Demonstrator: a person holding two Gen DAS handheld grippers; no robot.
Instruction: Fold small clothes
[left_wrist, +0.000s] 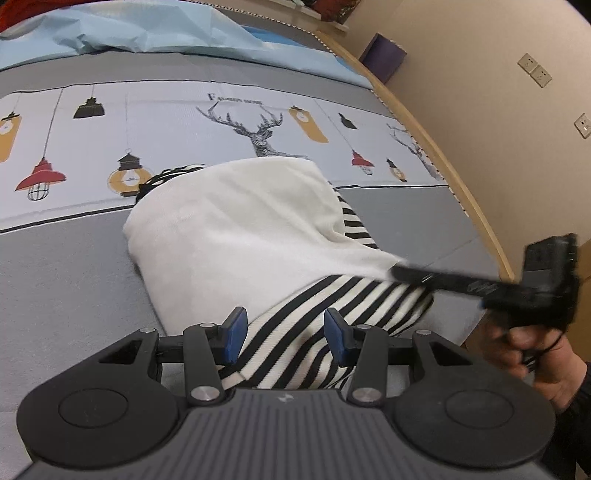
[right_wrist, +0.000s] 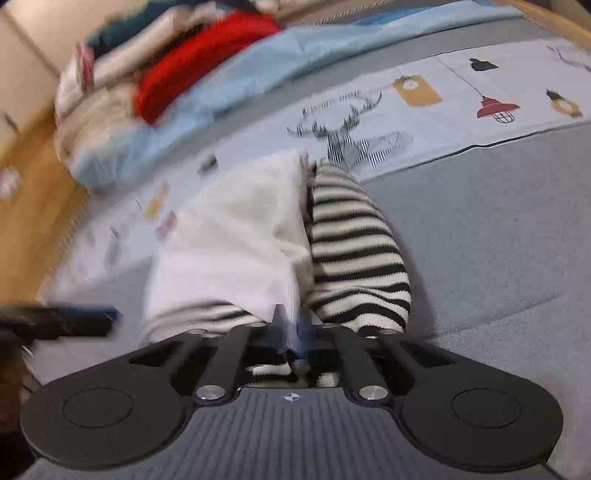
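Garment (left_wrist: 236, 229), cream with striped sleeves, long axis running from lower frame toward upper centre on bedspread (left_wrist: 74, 277). Left gripper (left_wrist: 283, 334) spread over striped cloth; right gripper (right_wrist: 293, 332) pinching its cream edge.

I am working in a home bedroom: a grey bedspread printed with lanterns and a deer (left_wrist: 155, 122) is covering a wooden-framed bed (left_wrist: 436, 147), a crumpled pale blue sheet (left_wrist: 140, 29) is lying beyond it, and white wall sockets (left_wrist: 534, 69) are showing on the beige wall.
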